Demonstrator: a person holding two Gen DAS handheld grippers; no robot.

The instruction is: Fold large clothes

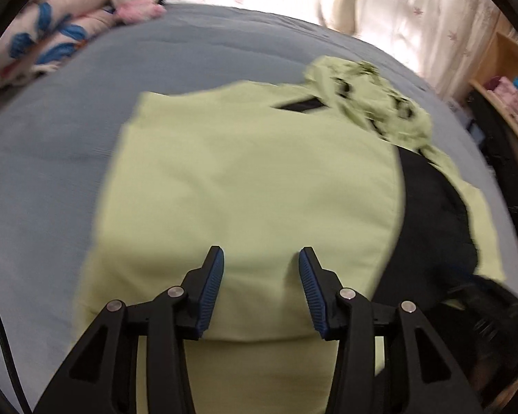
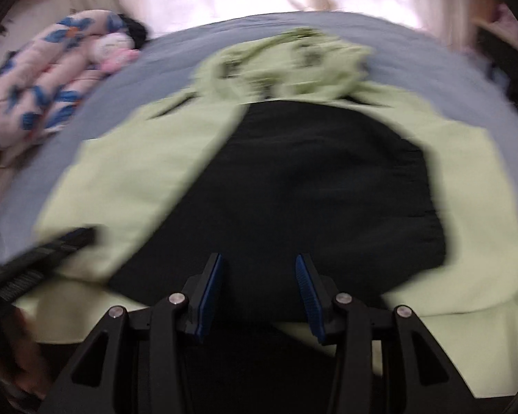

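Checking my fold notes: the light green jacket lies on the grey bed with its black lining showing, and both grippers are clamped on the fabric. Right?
Not quite. The jacket does lie on the grey bed with its black lining showing, but neither gripper is clamped: the left gripper and right gripper have their jaws apart with nothing pinched, as each wrist view shows.

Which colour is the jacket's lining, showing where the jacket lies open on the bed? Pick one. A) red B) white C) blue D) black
D: the light green jacket lies open on the grey bed, and its inside lining is black.
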